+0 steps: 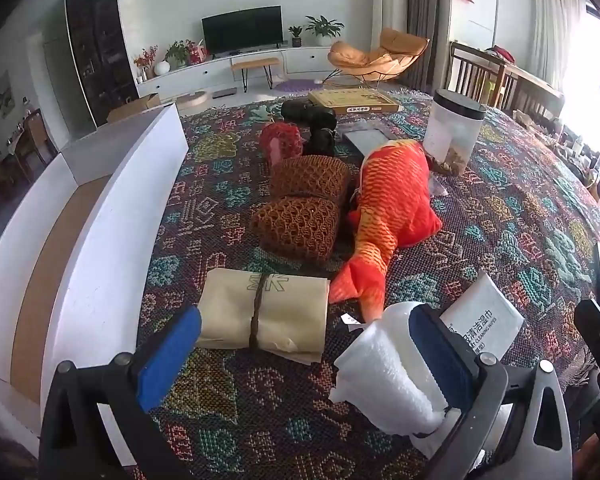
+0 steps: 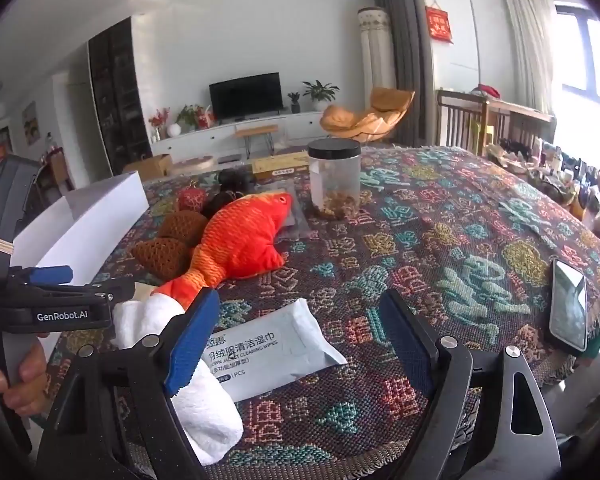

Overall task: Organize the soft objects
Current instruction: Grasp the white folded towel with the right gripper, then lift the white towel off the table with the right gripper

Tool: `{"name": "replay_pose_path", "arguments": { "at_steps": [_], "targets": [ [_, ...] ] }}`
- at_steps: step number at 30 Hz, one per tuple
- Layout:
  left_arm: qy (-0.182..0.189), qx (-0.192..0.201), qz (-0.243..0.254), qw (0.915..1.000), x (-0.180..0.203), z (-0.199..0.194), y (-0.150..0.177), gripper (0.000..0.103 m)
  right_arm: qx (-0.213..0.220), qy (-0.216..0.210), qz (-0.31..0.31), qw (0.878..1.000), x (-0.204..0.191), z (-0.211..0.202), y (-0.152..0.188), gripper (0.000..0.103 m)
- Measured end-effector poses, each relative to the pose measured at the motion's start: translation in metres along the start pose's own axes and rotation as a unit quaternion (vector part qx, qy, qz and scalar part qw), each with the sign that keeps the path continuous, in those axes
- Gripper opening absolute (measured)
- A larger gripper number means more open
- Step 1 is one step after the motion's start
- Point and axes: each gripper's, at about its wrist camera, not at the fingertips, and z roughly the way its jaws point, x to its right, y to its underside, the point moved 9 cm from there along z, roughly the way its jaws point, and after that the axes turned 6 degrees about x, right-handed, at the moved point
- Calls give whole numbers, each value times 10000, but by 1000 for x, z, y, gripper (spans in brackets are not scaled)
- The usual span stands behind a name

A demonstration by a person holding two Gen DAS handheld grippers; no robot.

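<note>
White roll of padding (image 1: 384,372) lies on the counter (image 1: 500,220), its long axis toward the camera, against the inner pad of the left gripper (image 1: 304,364), jaws spread wide and gripping nothing. Right gripper (image 2: 300,344) jaws are spread above a wipes pack (image 2: 276,348); the orange fish toy (image 2: 240,240) lies beyond, head away.

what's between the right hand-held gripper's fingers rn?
Only the wipes pack, lying on the patterned cloth, untouched by the open right hand-held gripper. Right wrist view shows it.
</note>
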Motion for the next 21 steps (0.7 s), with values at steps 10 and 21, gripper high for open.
{"name": "replay_pose_path", "arguments": {
  "at_steps": [10,21],
  "targets": [
    [-41,-140,39,9999,-3,3,10,103,-17,-156,-67,9999,-8,0,1,85],
    [-55,-232,39,9997,-3,5,13,103,-26,-236,39,9997,-6,2,3,85]
  ]
}}
